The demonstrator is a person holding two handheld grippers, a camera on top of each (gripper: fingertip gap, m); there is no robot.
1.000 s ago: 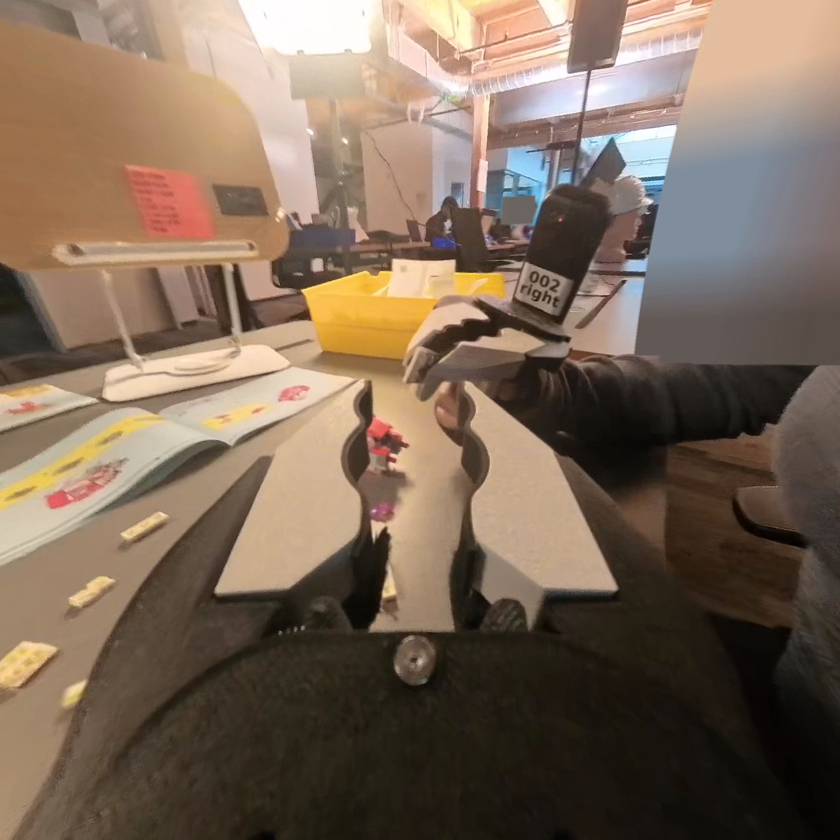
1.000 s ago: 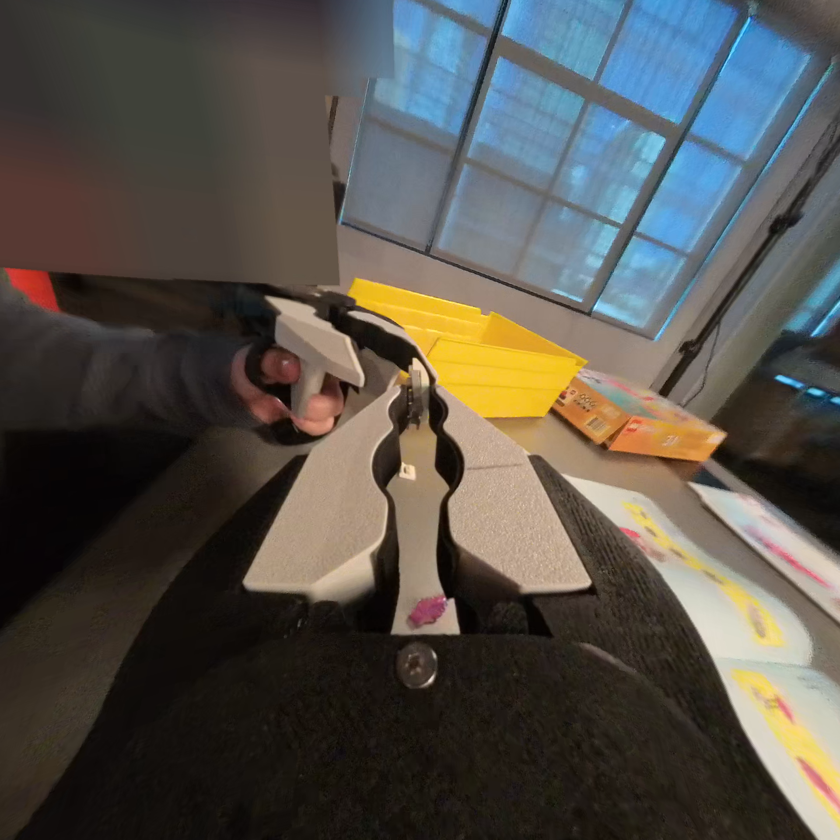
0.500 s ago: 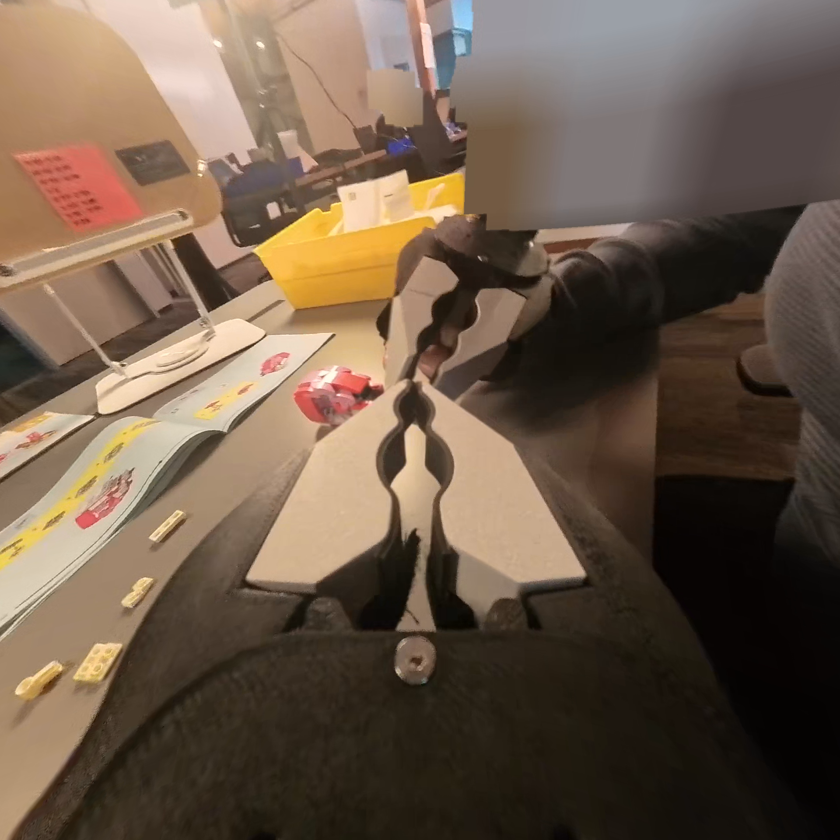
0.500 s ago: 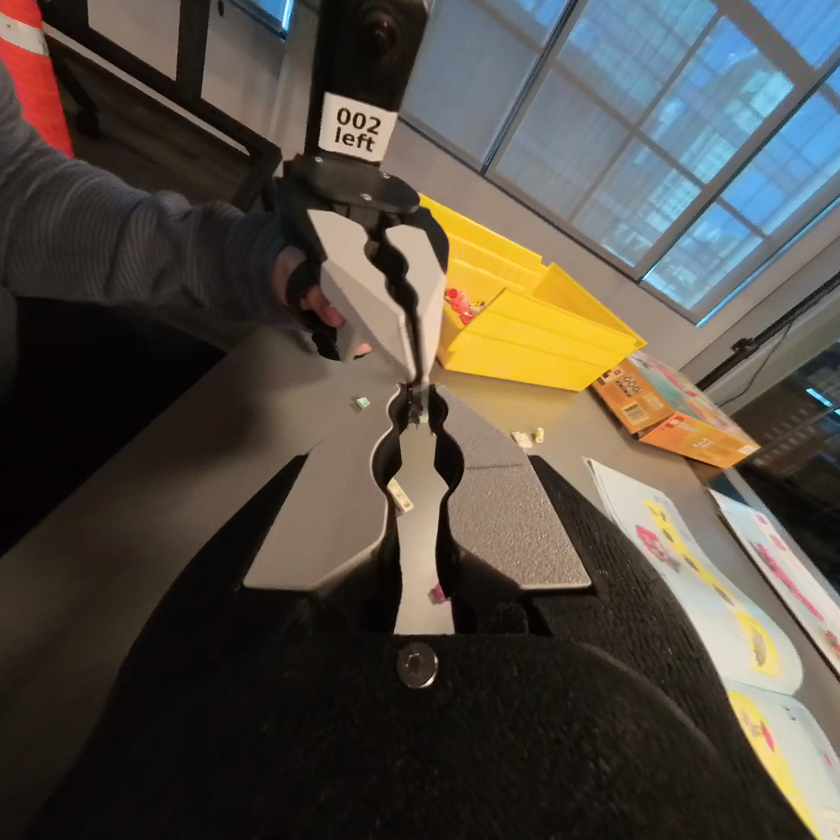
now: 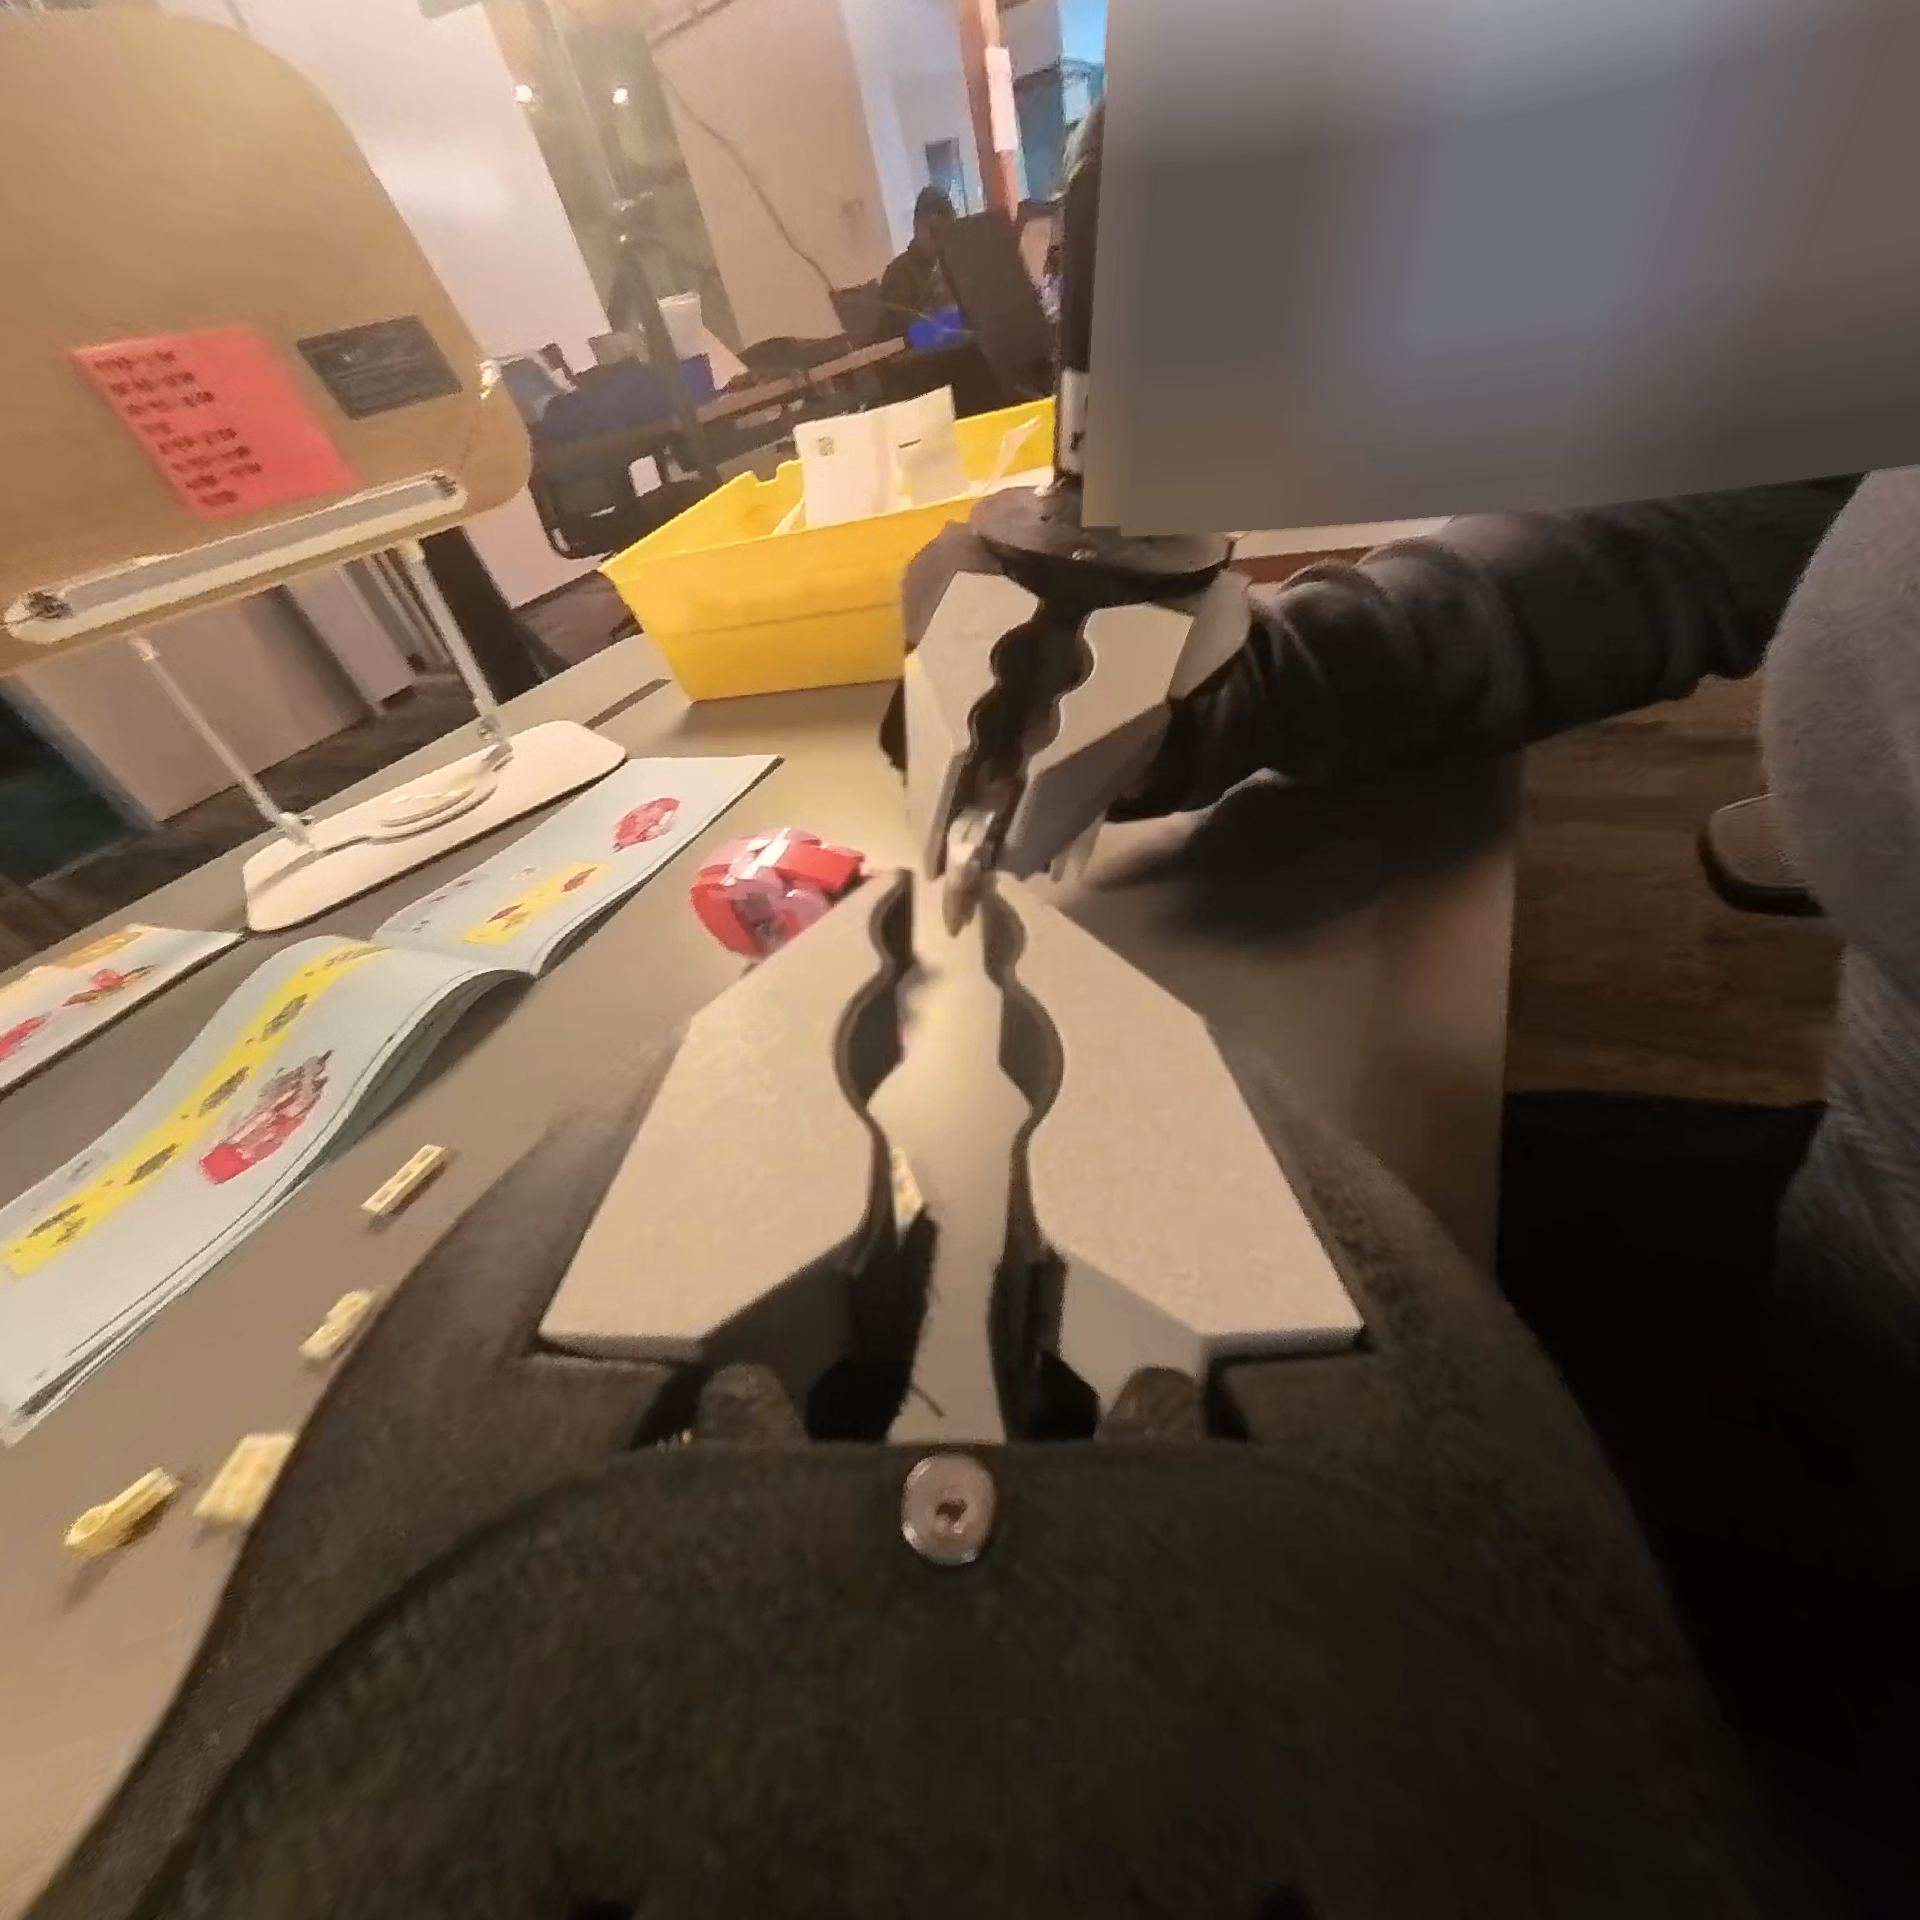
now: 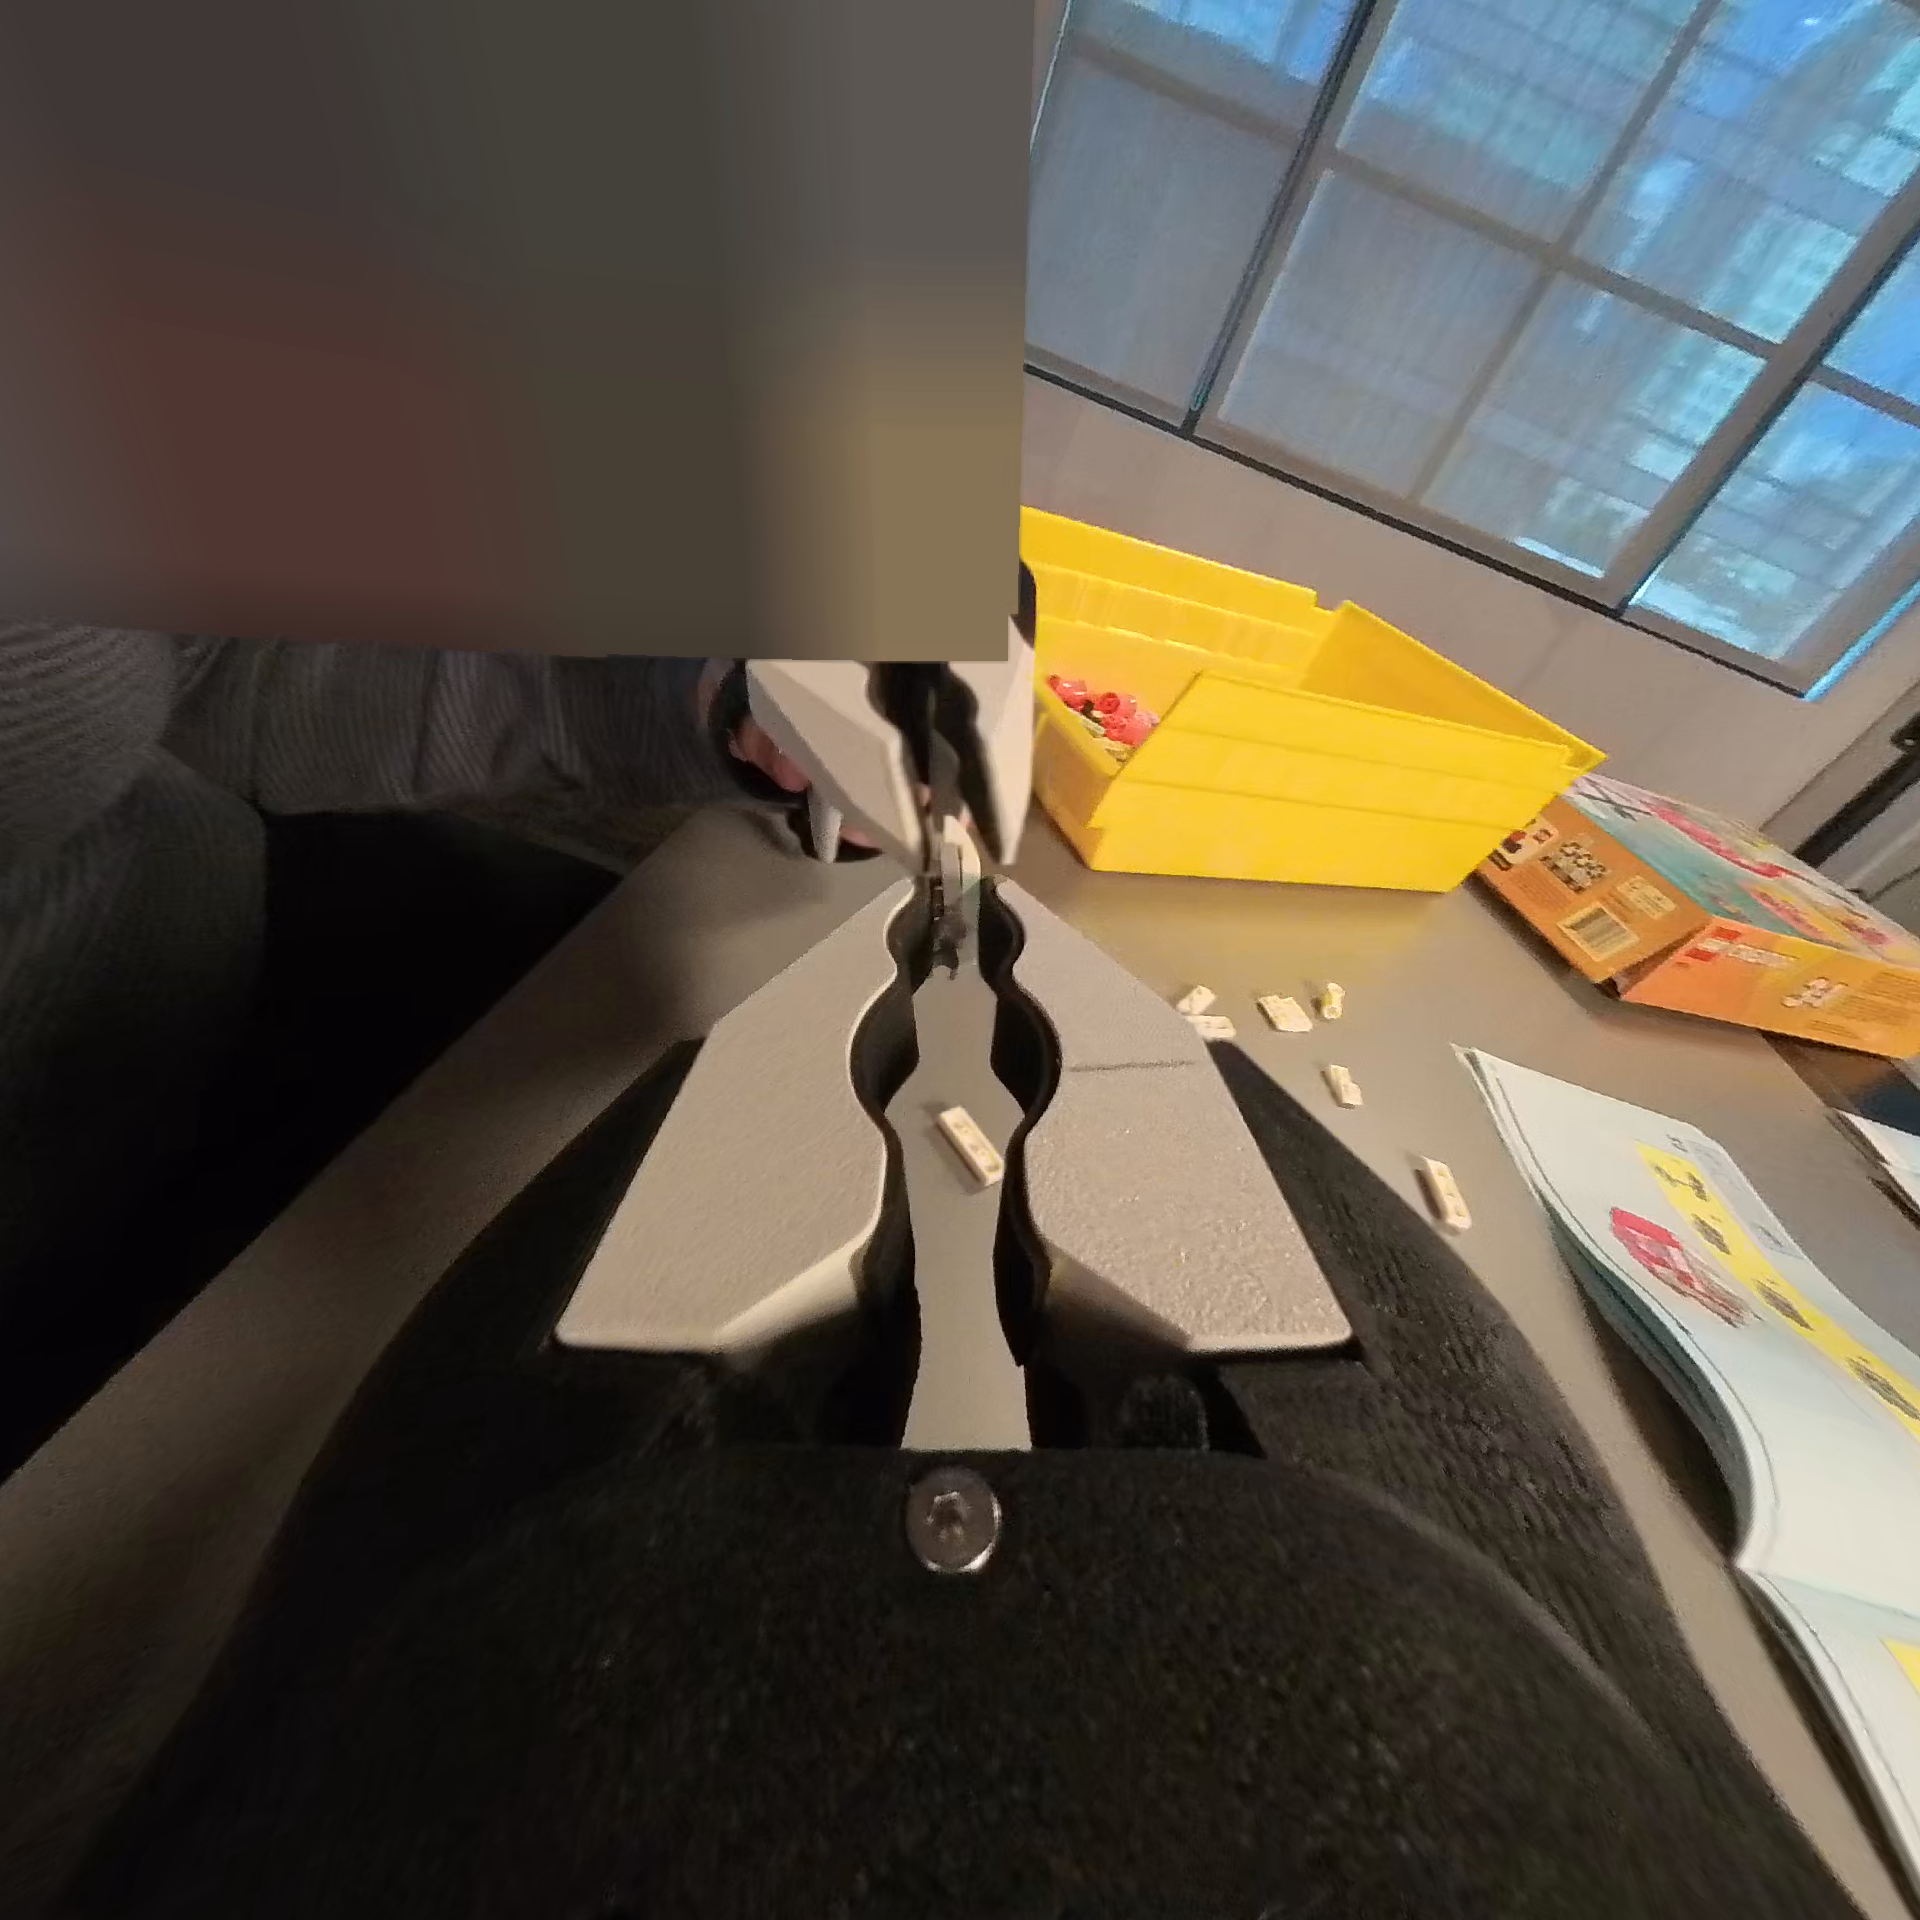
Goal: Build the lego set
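My two grippers meet tip to tip above the grey table [image 5: 644, 997]. My right gripper [image 6: 954, 891] is shut on a small white piece [image 6: 964, 868] with a dark bit behind it. The piece sticks out past the right gripper's tips. In the left wrist view the right gripper [image 5: 971, 842] comes down from above with the white piece [image 5: 958, 899] at its tips. My left gripper [image 5: 958, 894] is slightly open. The piece stands between its fingertips [image 5: 902, 894], and a gap shows on the left side. A red brick model [image 5: 774, 883] lies just left of the tips.
A yellow bin [image 5: 769, 623] stands behind, and it also shows in the right wrist view [image 6: 1299, 831] with red bricks inside. An open booklet [image 5: 312, 1039], loose cream pieces [image 5: 405, 1179] and an orange box [image 6: 1714, 914] lie on the table. A board on a stand [image 5: 208, 312] is at the left. A person's sleeves are close by. Both grippers' tips are close together, under 4 cm apart.
The left gripper closed from wide open to fully shut half a second ago, and now its fingers have parted a little around the white piece. The right gripper kept its hold and stayed tip to tip.
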